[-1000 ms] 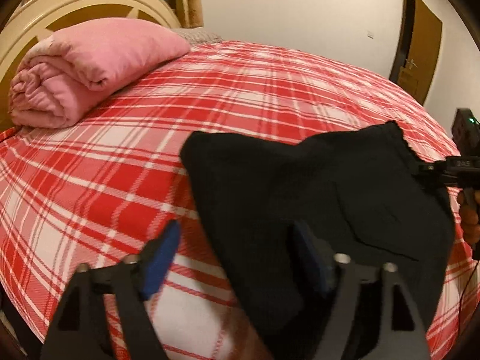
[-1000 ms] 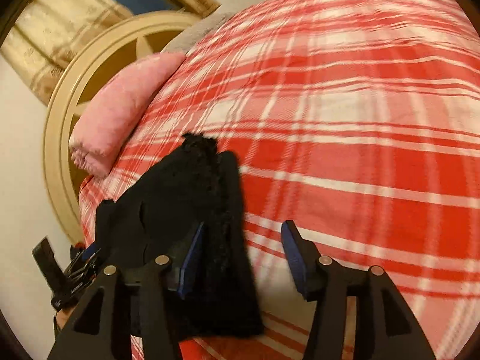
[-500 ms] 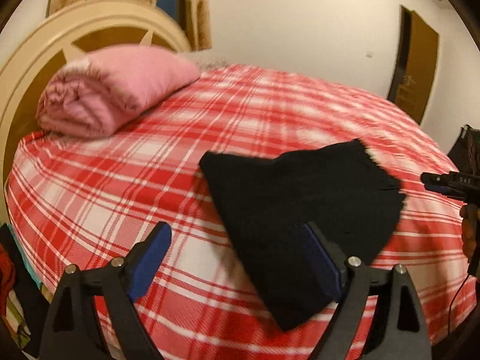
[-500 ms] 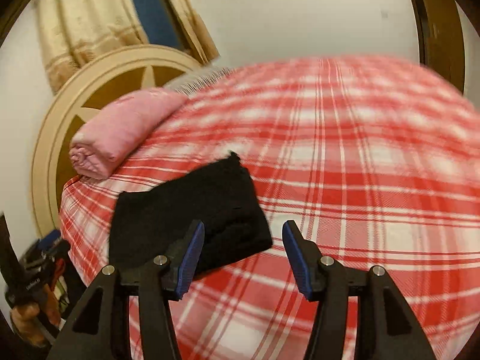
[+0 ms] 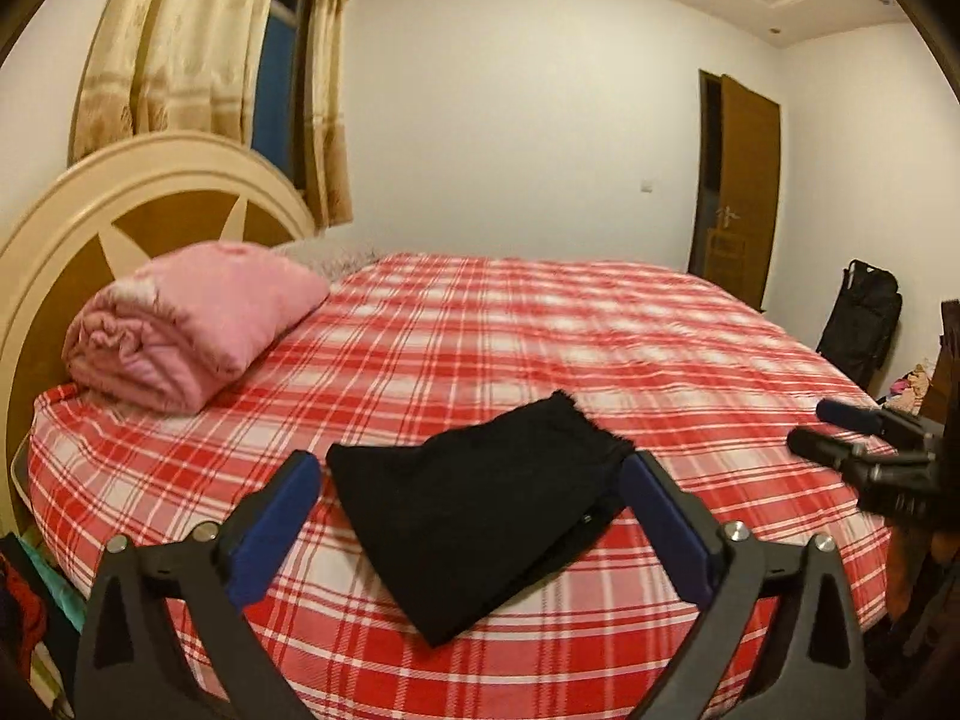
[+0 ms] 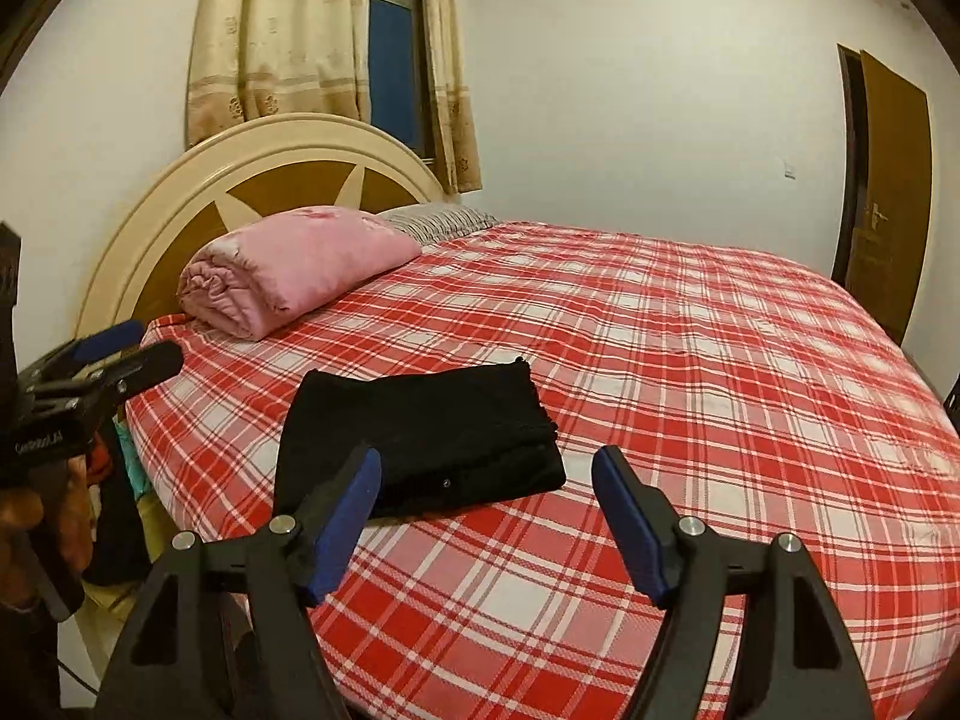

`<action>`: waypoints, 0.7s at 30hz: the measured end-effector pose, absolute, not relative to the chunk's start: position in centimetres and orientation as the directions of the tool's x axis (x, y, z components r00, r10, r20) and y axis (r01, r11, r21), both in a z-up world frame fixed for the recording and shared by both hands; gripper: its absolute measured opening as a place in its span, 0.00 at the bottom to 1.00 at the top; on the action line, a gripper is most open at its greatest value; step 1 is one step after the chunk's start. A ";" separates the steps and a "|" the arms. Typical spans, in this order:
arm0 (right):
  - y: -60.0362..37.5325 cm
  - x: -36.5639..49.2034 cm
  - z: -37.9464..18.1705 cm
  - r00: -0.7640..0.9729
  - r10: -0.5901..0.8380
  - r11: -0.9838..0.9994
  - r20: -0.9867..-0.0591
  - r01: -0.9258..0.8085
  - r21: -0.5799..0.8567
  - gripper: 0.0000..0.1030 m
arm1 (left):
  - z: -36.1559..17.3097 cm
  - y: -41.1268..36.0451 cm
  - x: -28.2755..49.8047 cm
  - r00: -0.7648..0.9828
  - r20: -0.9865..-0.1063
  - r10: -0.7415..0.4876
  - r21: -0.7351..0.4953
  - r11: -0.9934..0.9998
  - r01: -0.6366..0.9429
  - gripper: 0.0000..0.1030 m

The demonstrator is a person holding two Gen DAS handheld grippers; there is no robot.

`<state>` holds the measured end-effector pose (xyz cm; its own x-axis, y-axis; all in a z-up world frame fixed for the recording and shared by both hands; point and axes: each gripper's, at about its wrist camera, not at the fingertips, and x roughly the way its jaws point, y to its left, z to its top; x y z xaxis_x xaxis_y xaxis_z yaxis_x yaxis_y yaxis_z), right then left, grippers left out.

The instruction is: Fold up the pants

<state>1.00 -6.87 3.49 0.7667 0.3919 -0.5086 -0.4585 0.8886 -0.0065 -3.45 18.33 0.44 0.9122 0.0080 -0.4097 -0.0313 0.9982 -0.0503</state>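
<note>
The black pants [image 5: 480,516] lie folded into a compact rectangle on the red plaid bed [image 5: 540,330], near its front edge. They also show in the right wrist view [image 6: 420,438]. My left gripper [image 5: 471,531] is open and empty, held back above the bed's edge with the pants seen between its blue pads. My right gripper [image 6: 489,516] is open and empty, drawn back to the right of the pants. Each gripper shows at the side of the other's view: the right one [image 5: 864,450], the left one [image 6: 102,372].
A rolled pink blanket [image 5: 192,324] lies by the round headboard [image 5: 120,204]. A striped pillow [image 6: 438,221] sits behind it. A brown door [image 5: 741,192] and a black bag [image 5: 861,318] stand at the far right. Clothes hang beside the bed at left [image 6: 126,456].
Both grippers have pulled back and up from the pants, which they were close over a second ago. The pants now lie flat and folded on the bed.
</note>
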 end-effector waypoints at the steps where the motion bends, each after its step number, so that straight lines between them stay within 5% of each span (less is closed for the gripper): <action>1: -6.9 0.7 3.6 0.768 0.394 0.887 -0.505 -0.462 -0.009 0.72 | 0.7 18.1 -3.6 0.915 -0.403 0.006 -0.048 0.998 -0.028 1.00; 21: -7.2 -1.5 4.9 0.802 0.391 0.893 -0.452 -0.450 -0.026 0.72 | 1.6 16.7 -5.1 0.928 -0.373 0.008 -0.043 0.999 -0.026 1.00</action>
<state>-1.45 -7.21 4.86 0.8017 0.3908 -0.4523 -0.4499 0.8927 -0.0260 -5.06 16.66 1.60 0.9277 0.0085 -0.3732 -0.0263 0.9987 -0.0426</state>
